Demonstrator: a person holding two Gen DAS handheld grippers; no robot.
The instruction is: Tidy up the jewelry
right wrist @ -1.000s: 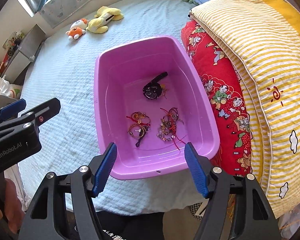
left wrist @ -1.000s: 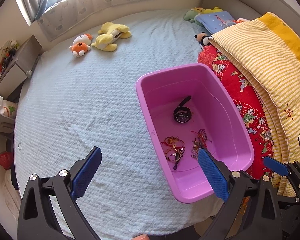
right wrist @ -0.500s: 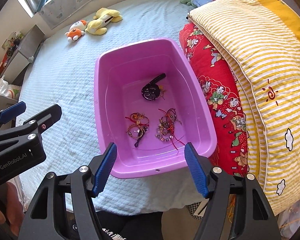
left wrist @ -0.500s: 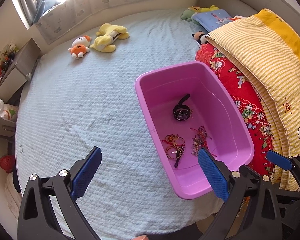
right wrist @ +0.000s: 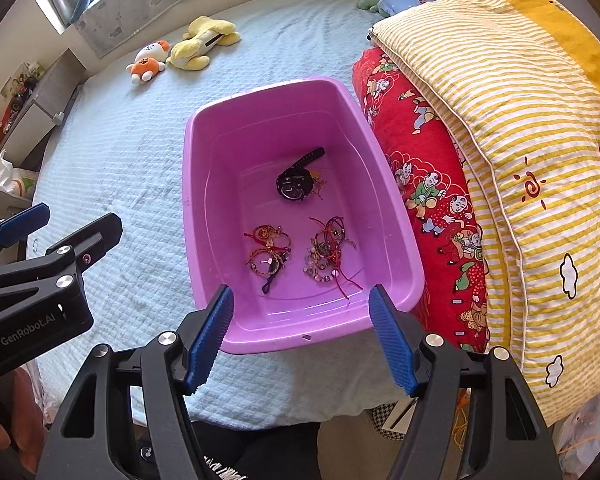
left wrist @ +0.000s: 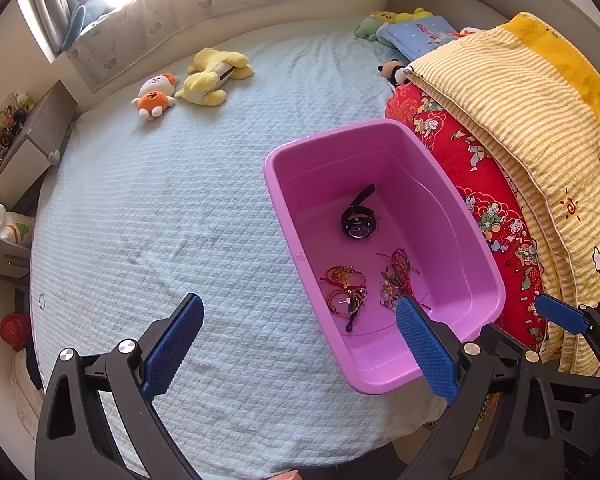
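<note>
Jaws of both the left gripper (left wrist: 296,344) and right gripper (right wrist: 300,334) gape empty; the bracelets (right wrist: 269,254) in the pink tub (right wrist: 204,184) lie just beyond the right one, nearer it.

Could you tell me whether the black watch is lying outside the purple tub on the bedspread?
No, the black watch lies on the floor inside the purple tub, beyond the two bracelet clusters.

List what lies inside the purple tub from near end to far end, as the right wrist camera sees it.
Inside the purple tub: the two bracelet heaps, side by side, gold-and-red bracelets and tangled red-cord bracelets → black watch.
</note>
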